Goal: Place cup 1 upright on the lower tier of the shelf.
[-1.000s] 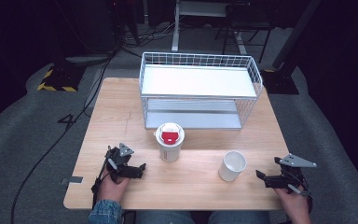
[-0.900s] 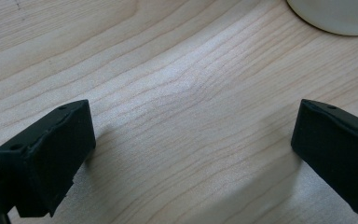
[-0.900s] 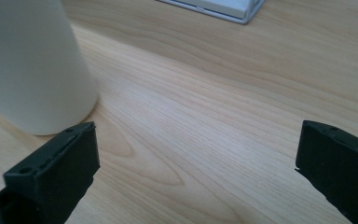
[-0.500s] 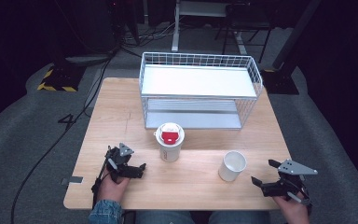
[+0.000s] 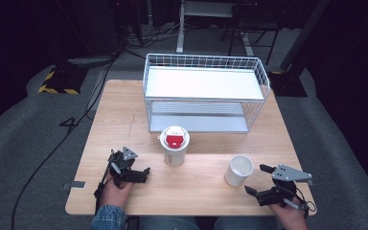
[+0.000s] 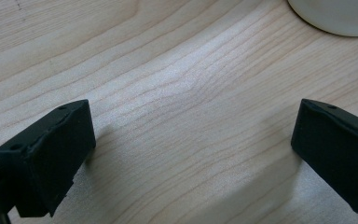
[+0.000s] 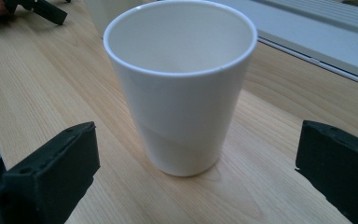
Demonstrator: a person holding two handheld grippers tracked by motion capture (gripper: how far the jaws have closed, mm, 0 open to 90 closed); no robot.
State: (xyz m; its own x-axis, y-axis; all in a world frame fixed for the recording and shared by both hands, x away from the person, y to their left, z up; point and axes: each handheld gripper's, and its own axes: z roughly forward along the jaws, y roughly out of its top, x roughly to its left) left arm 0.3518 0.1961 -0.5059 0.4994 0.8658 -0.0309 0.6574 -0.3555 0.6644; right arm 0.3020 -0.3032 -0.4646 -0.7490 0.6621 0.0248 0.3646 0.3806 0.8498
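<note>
Now the white cup (image 7: pixel 181 84) is seen upright on the desk (image 5: pixel 124 110), between the released jaws of the right gripper (image 5: pixel 260 180) and untouched by them. Farther left, the left gripper (image 5: pixel 130 171) is held with jaws spread over bare wood, seemingly near the lidded cup (image 5: pixel 175 146)

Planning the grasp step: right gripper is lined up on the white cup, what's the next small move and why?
Probably ease the right gripper forward until its jaws flank the white cup, then close. Its jaws stand wide open, the cup stands upright and centred between them but ahead of the tips, untouched. The left gripper rests open on the table, apart from the lidded cup.
</note>
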